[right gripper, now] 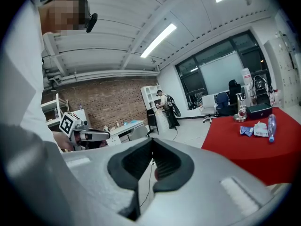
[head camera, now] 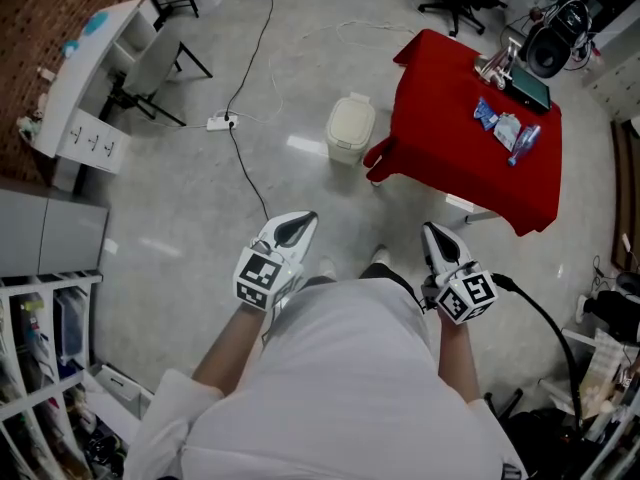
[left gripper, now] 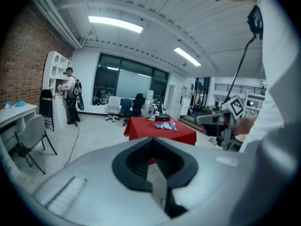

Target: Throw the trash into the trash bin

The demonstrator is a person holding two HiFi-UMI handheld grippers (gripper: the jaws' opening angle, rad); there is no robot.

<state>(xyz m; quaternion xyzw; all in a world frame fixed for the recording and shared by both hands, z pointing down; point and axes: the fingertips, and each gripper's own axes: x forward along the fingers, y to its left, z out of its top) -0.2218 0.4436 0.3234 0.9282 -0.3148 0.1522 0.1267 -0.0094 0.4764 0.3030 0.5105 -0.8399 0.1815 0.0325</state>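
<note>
You stand on open grey floor, the left gripper (head camera: 303, 220) and the right gripper (head camera: 431, 231) each with jaws pressed together on nothing, each bearing one cube of black-and-white square markers. One lidded white trash bin (head camera: 350, 128) sits ahead, just beside the single red-draped table (head camera: 450, 168). The trash lies toward the table's far right side: one plastic bottle (head camera: 525, 143) beside crumpled blue wrappers (head camera: 495, 120). One black cable (head camera: 245, 173) crosses the floor left of the bin.
</note>
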